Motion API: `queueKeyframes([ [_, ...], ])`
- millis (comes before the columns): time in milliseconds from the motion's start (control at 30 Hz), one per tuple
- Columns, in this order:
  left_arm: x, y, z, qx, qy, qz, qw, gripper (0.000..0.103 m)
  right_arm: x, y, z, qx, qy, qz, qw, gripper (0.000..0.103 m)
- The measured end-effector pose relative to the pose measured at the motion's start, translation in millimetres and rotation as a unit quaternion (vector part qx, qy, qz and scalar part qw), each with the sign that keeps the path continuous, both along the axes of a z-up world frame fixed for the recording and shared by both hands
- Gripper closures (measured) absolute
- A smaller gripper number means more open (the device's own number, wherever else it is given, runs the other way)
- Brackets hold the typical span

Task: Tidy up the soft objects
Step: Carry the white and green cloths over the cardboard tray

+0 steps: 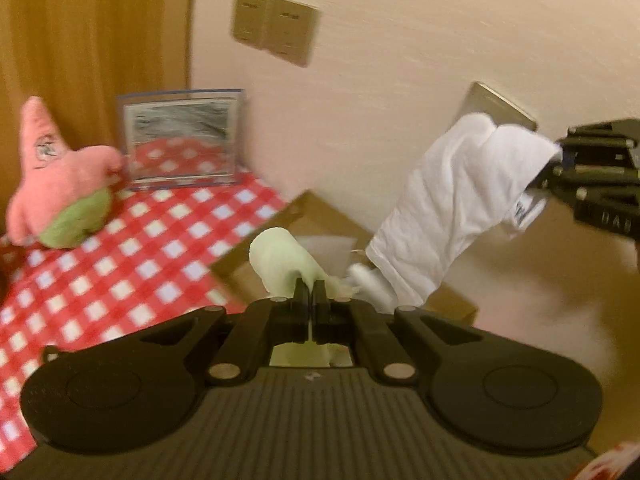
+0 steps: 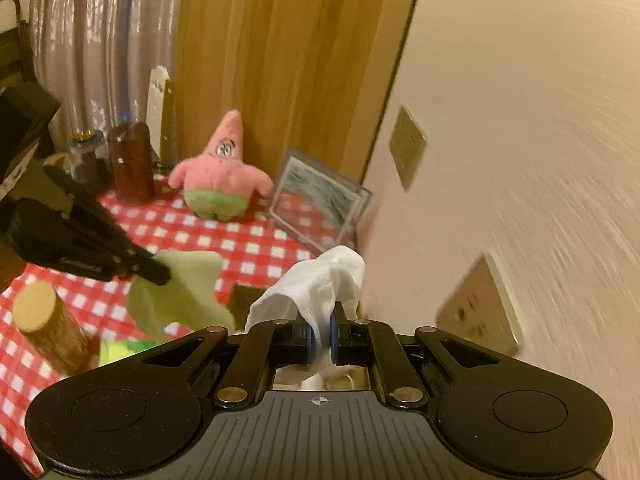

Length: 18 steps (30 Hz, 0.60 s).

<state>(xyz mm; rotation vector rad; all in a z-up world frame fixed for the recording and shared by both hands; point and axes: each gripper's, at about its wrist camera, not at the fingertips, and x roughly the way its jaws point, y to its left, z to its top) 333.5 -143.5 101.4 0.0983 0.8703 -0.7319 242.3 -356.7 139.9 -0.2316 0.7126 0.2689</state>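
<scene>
Starfish plush (image 2: 218, 178) on tablecloth (image 2: 240, 240), centre frame; picture frame (image 2: 320, 208) right of it, jars (image 2: 130, 168) left.

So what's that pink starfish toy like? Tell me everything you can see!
The pink starfish plush looks soft and fuzzy. It has a pointed head, two stubby arms, a printed face and green shorts. It sits upright on the red-and-white checked cloth, in front of the wooden panel, with a clear picture frame close beside one arm. Neither hand-held gripper touches it.
</scene>
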Motion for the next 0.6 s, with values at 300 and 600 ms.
queueKeyframes([
  [300, -6, -70, -44, -0.012, 0.027, -0.001, 0.9996, 0.102, -8, -22, -75, -0.019, 0.062, -0.014, 0.998, 0.094],
  [600, -1, -95, -98, -0.003, 0.053, 0.006, 0.9986, 0.094, 0, -29, -154, 0.044, 0.133, -0.036, 0.989, 0.094],
])
